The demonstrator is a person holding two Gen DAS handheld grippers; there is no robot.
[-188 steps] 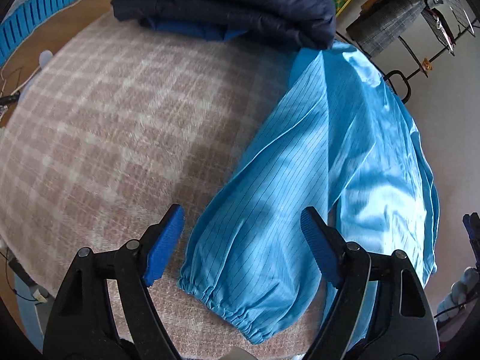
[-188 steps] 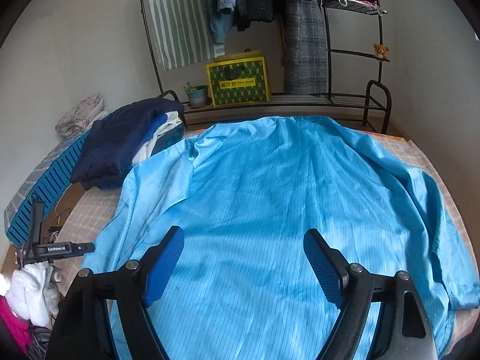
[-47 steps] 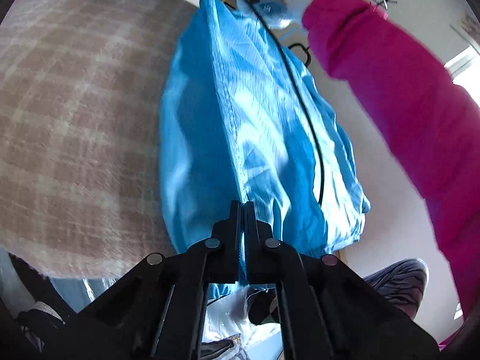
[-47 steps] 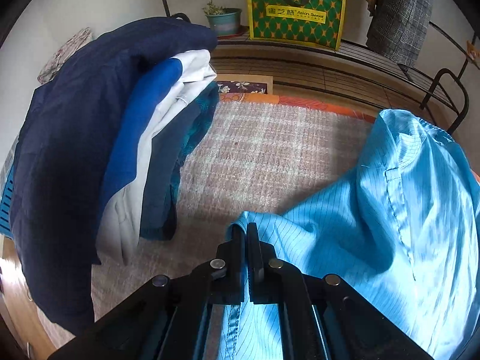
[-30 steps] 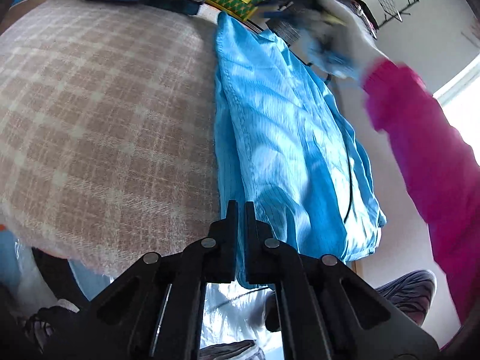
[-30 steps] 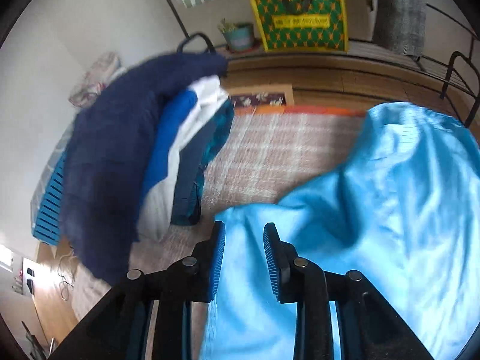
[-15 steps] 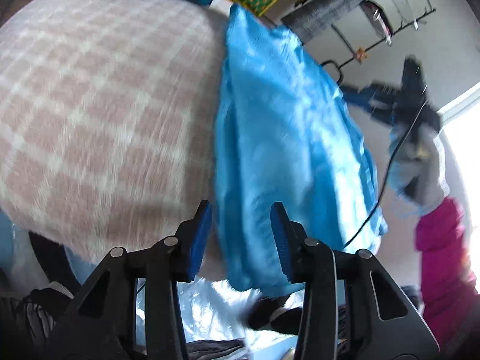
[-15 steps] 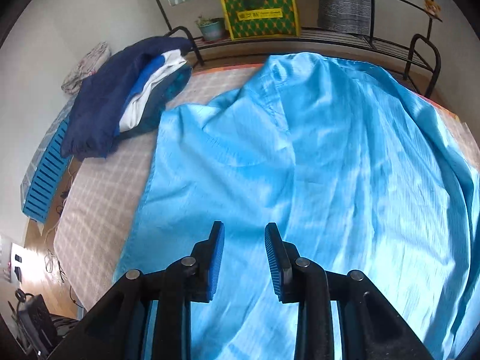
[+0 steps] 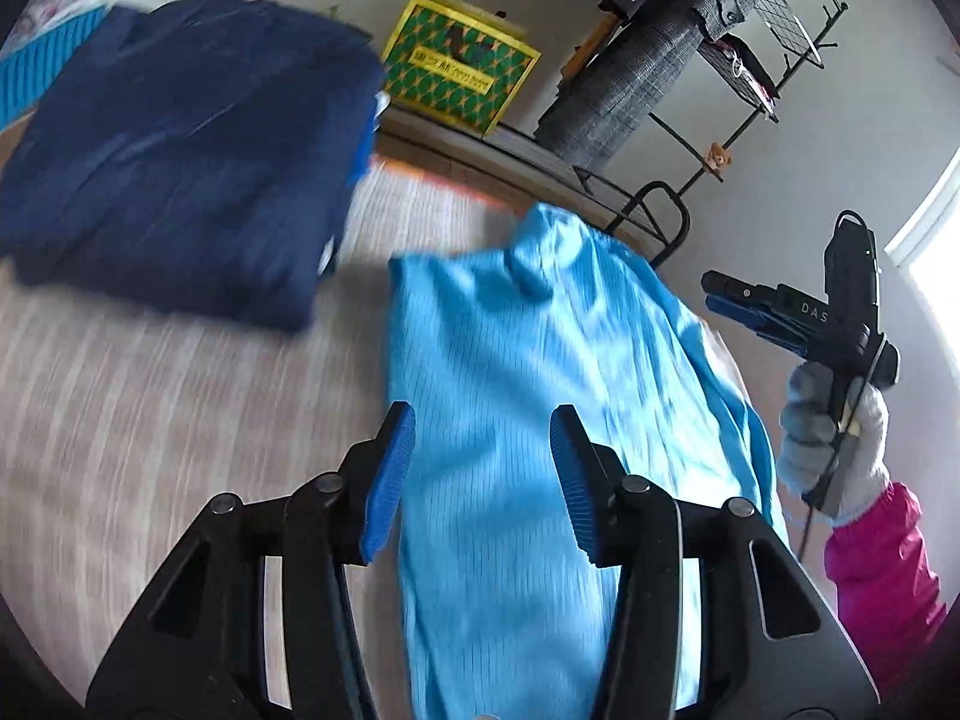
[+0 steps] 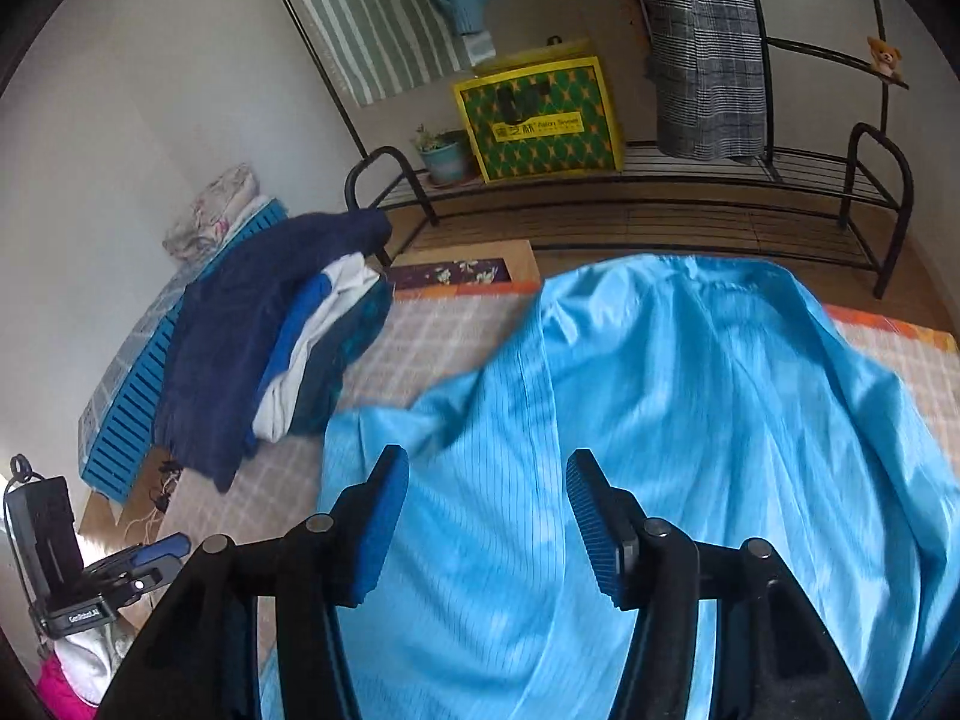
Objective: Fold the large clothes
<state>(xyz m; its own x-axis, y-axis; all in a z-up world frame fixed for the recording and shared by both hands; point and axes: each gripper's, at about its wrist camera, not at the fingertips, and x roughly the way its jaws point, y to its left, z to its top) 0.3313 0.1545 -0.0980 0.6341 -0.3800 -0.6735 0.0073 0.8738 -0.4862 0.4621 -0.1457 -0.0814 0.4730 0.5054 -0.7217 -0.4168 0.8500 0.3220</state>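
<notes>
Hand-held grippers (image 9: 483, 474) (image 10: 487, 516) opening – seemingly empty – above blue garment (image 10: 690, 420)

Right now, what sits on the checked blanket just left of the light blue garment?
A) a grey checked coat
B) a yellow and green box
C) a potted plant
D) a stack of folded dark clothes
D: the stack of folded dark clothes lies on the checked blanket, left of the light blue garment.

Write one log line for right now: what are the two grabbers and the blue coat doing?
left gripper: opening, empty | right gripper: opening, empty | light blue coat: released, one side folded in, on checked blanket | navy folded pile: beside coat
</notes>
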